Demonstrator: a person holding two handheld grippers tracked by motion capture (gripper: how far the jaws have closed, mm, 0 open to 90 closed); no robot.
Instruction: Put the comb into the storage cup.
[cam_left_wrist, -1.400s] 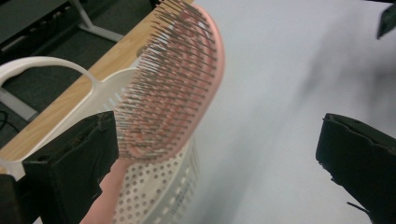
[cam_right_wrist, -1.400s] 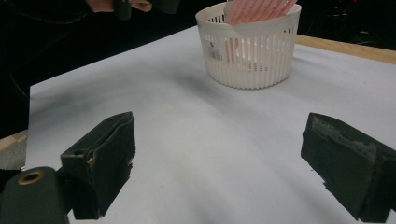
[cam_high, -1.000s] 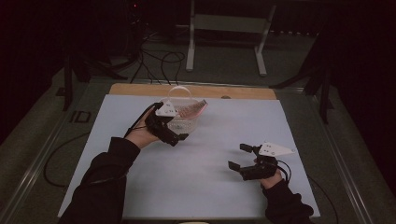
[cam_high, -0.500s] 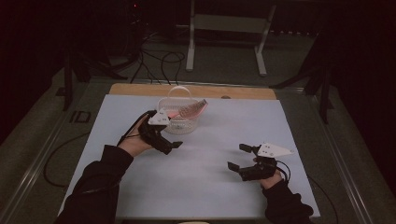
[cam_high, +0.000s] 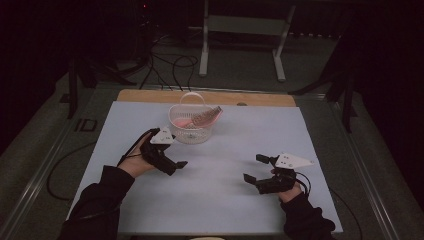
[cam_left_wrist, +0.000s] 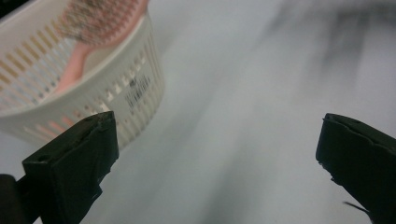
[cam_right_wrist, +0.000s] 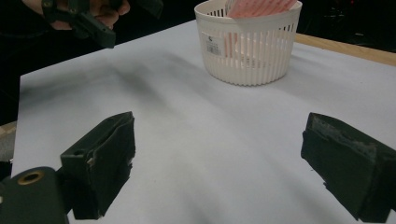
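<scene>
Left gripper (cam_high: 172, 161): jaws wide apart, nothing between them; in the left gripper view bare table shows across the whole gap. It hangs low over the pale grey-white table top (cam_high: 220, 200), just beside the near-left wall of the white slotted plastic basket (cam_high: 191, 131), not touching it. Right gripper (cam_high: 256, 169): jaws likewise spread and empty, held low on the person's right side of the table, well apart from the basket; from its own view the basket (cam_right_wrist: 247, 46) stands far ahead with clear table between. The pink hairbrush with dark bristles (cam_high: 206, 117) lies in the basket, its bristled head tilted up and leaning over the far-right rim, the pink handle down inside; the left gripper view catches the brush head (cam_left_wrist: 100, 18) over the basket wall (cam_left_wrist: 116, 88). A thin white wire handle arches over the basket's far side. Judgement: the brush looks placed, so the step in hand reads as the release and clearing away, the work nearly or fully done. If anything remains, it would be seating the brush lower, since the head overhangs the rim; that would call for the left gripper to rise over the rim and close on the handle without nudging the light basket. Otherwise both grippers need only rest clear.
</scene>
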